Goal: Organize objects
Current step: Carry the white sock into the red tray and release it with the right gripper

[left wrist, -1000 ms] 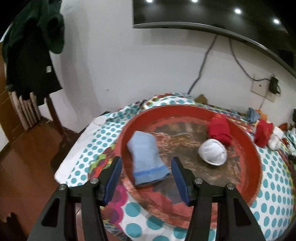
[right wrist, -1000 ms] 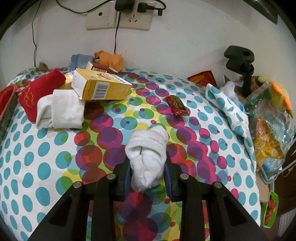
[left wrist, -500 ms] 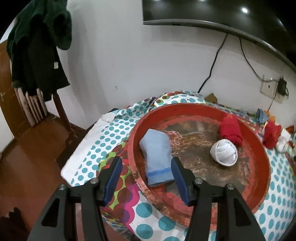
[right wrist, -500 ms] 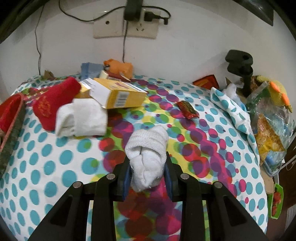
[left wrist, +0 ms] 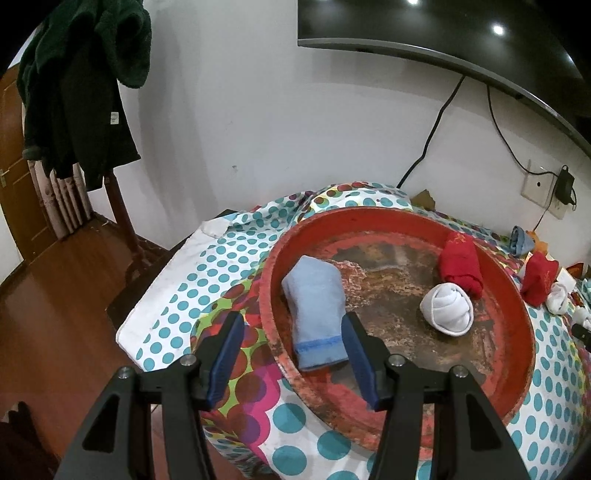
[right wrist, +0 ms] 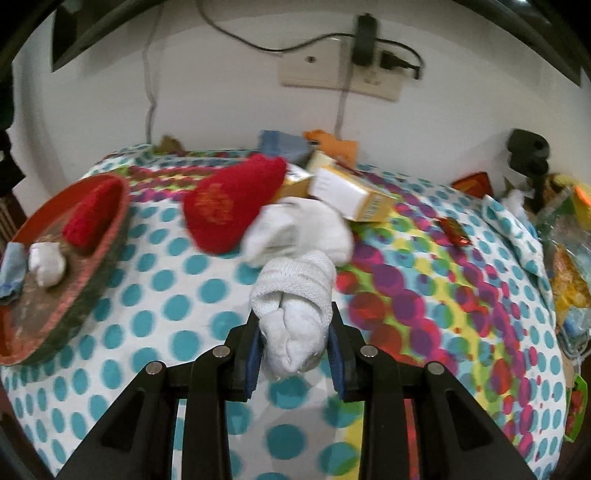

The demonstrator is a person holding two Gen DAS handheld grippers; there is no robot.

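The left wrist view looks steeply down, close over the red tray [left wrist: 517,373] at lower centre. The right wrist view faces the wall socket [right wrist: 338,75] across the dotted cloth [right wrist: 155,314]; the tray [right wrist: 92,273] reappears at left.

— We've got a white wall [left wrist: 240,110] behind it all, with a dark screen [left wrist: 424,29] mounted high and catching ceiling lights.

— And a black cable [left wrist: 432,136] dropping from it, we see. Socket plate [right wrist: 340,70] to the right, charger plugged in.

— On the left, brown wooden floor [left wrist: 55,295], a wooden door [left wrist: 11,155], and dark green clothes [left wrist: 81,81] draped over a chair.
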